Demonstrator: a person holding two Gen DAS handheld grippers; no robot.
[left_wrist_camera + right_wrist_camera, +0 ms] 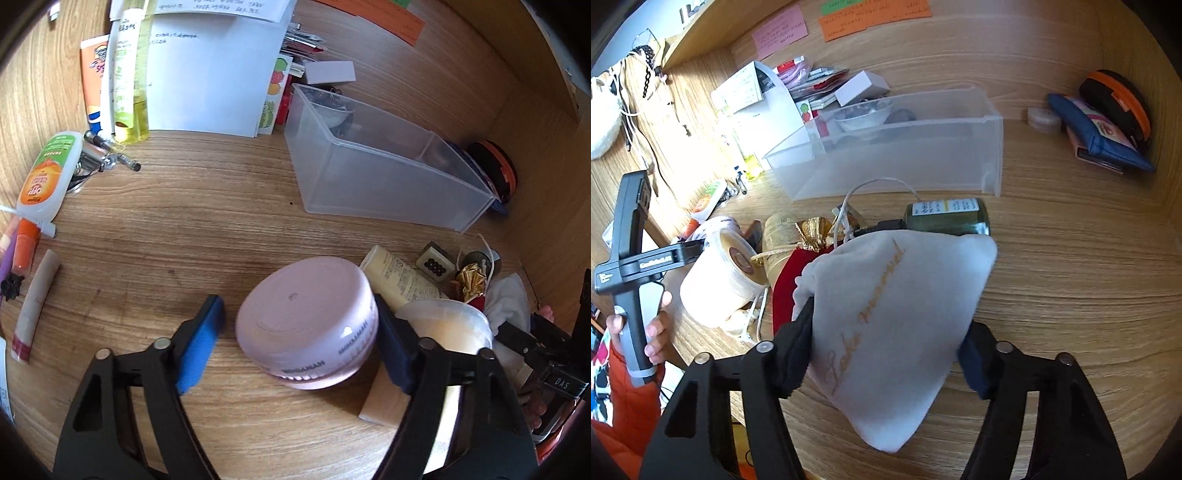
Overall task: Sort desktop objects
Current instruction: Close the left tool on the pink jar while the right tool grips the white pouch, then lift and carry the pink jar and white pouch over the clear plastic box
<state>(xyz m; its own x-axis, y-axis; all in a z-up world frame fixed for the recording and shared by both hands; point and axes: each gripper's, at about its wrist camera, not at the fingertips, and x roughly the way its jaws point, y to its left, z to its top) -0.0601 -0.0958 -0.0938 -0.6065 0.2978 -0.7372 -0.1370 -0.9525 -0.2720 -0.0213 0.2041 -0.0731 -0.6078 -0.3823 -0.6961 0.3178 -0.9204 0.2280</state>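
Note:
My left gripper (299, 343) is open around a round pink jar (306, 325) lying on the wooden desk; the right pad touches the jar, the left pad stands a little off it. My right gripper (886, 350) is closed on a white cloth pouch (897, 325) with gold lettering, its pads pressing the pouch's two sides. A clear plastic bin (380, 170) stands empty behind the jar and also shows in the right wrist view (897, 147). A cream tub (716, 280) and a cream tube (402, 280) lie between the two grippers.
A dark green bottle (945, 218) and a red and gold pouch (798, 266) lie behind the white pouch. Tubes, a hand-cream bottle (48, 173) and papers (207, 74) crowd the left. A blue pouch (1097, 136) and black-orange case (1115, 99) sit at the back right.

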